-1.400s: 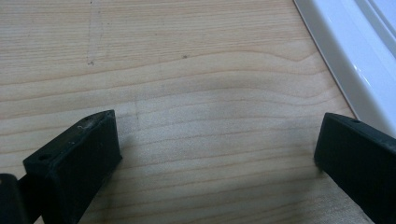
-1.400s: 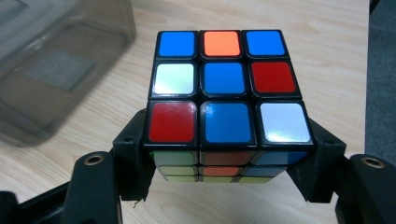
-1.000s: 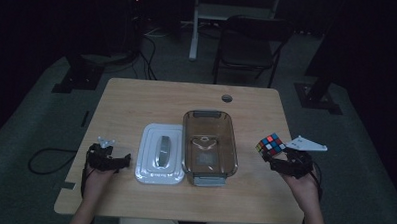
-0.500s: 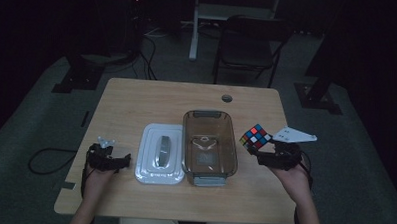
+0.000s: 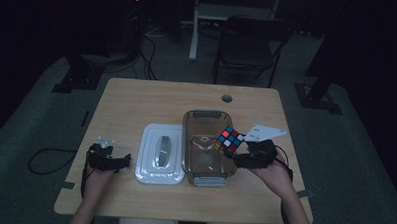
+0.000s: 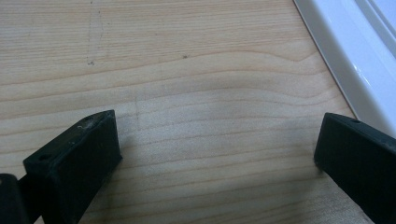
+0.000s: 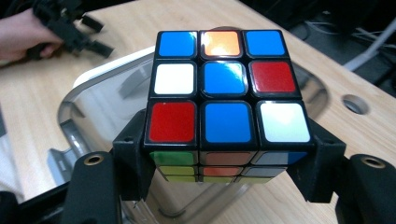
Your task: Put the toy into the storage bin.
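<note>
High view: your right tongs (image 5: pixel 239 154) pinch a colour-tiled puzzle cube (image 5: pixel 230 138) and hold it in the air over the right rim of the clear container (image 5: pixel 204 117), which stands open at the middle of the wooden surface (image 5: pixel 137 100). The white lid (image 5: pixel 161 151) lies flat just beside the container on its left, touching or nearly so. Your left tongs (image 5: pixel 124 160) rest on the surface just left of the lid, with nothing between them. Left gripper view: the two black jaws stand spread wide over bare wood, and the lid's white edge (image 6: pixel 345 65) runs past the far jaw; no grip is made here. Right gripper view: the jaws press on opposite sides of the cube (image 7: pixel 226 100), whose top face shows blue, red, white and orange tiles; the container's open mouth (image 7: pixel 107 107) lies directly below and behind it, and your other hand (image 7: pixel 23 35) shows far off at the upper left. Assessment: the pick-up is done and the carry is nearly complete. What appears left is to lower the cube into the container, release it, and then, in all likelihood, set the lid on top; the lid is untouched so far.
</note>
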Demonstrator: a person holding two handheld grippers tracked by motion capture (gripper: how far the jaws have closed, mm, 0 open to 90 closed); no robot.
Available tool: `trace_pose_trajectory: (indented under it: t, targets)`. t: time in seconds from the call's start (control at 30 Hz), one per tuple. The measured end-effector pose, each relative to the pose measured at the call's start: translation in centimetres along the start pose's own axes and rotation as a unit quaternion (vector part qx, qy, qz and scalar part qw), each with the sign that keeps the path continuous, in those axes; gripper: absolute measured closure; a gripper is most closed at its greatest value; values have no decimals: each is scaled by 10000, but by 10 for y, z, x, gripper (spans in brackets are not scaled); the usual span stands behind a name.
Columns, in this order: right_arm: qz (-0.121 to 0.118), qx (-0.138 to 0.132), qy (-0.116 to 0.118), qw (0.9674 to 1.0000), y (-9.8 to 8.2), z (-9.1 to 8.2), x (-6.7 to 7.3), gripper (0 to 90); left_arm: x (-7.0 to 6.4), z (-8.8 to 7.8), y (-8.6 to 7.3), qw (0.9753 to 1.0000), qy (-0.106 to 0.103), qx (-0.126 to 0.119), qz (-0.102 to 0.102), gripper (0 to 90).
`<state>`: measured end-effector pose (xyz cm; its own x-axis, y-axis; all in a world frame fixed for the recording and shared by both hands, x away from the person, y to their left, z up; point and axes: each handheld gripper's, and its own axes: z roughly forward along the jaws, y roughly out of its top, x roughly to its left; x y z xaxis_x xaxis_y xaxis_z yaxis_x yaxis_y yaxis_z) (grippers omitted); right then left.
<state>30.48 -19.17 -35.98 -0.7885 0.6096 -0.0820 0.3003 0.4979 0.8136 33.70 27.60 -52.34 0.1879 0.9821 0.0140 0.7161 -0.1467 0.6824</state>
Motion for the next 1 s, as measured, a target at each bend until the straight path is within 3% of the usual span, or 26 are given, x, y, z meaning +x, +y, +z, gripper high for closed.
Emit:
trace_pose_trajectory:
  t: [0.3,0.57,0.7,0.73,0.97,1.0]
  targets:
    - [-343,481,439,9973,13,25,6,338,0,0,0,10000,1,-5,-4,9]
    - [-653,1076,739,9893,18,48,9,337,0,0,0,10000,1,0,-5,9]
    - [-814,1392,848,9833,21,61,12,338,0,0,0,10000,-1,5,-2,9]
    - [-814,1392,848,9833,21,61,12,338,0,0,0,10000,-1,5,-2,9]
    - [-1153,2191,1007,9636,25,90,19,338,0,0,0,10000,-1,4,-3,9]
    - [-1176,2250,1006,9620,25,92,20,337,0,0,0,10000,-2,5,-3,9]
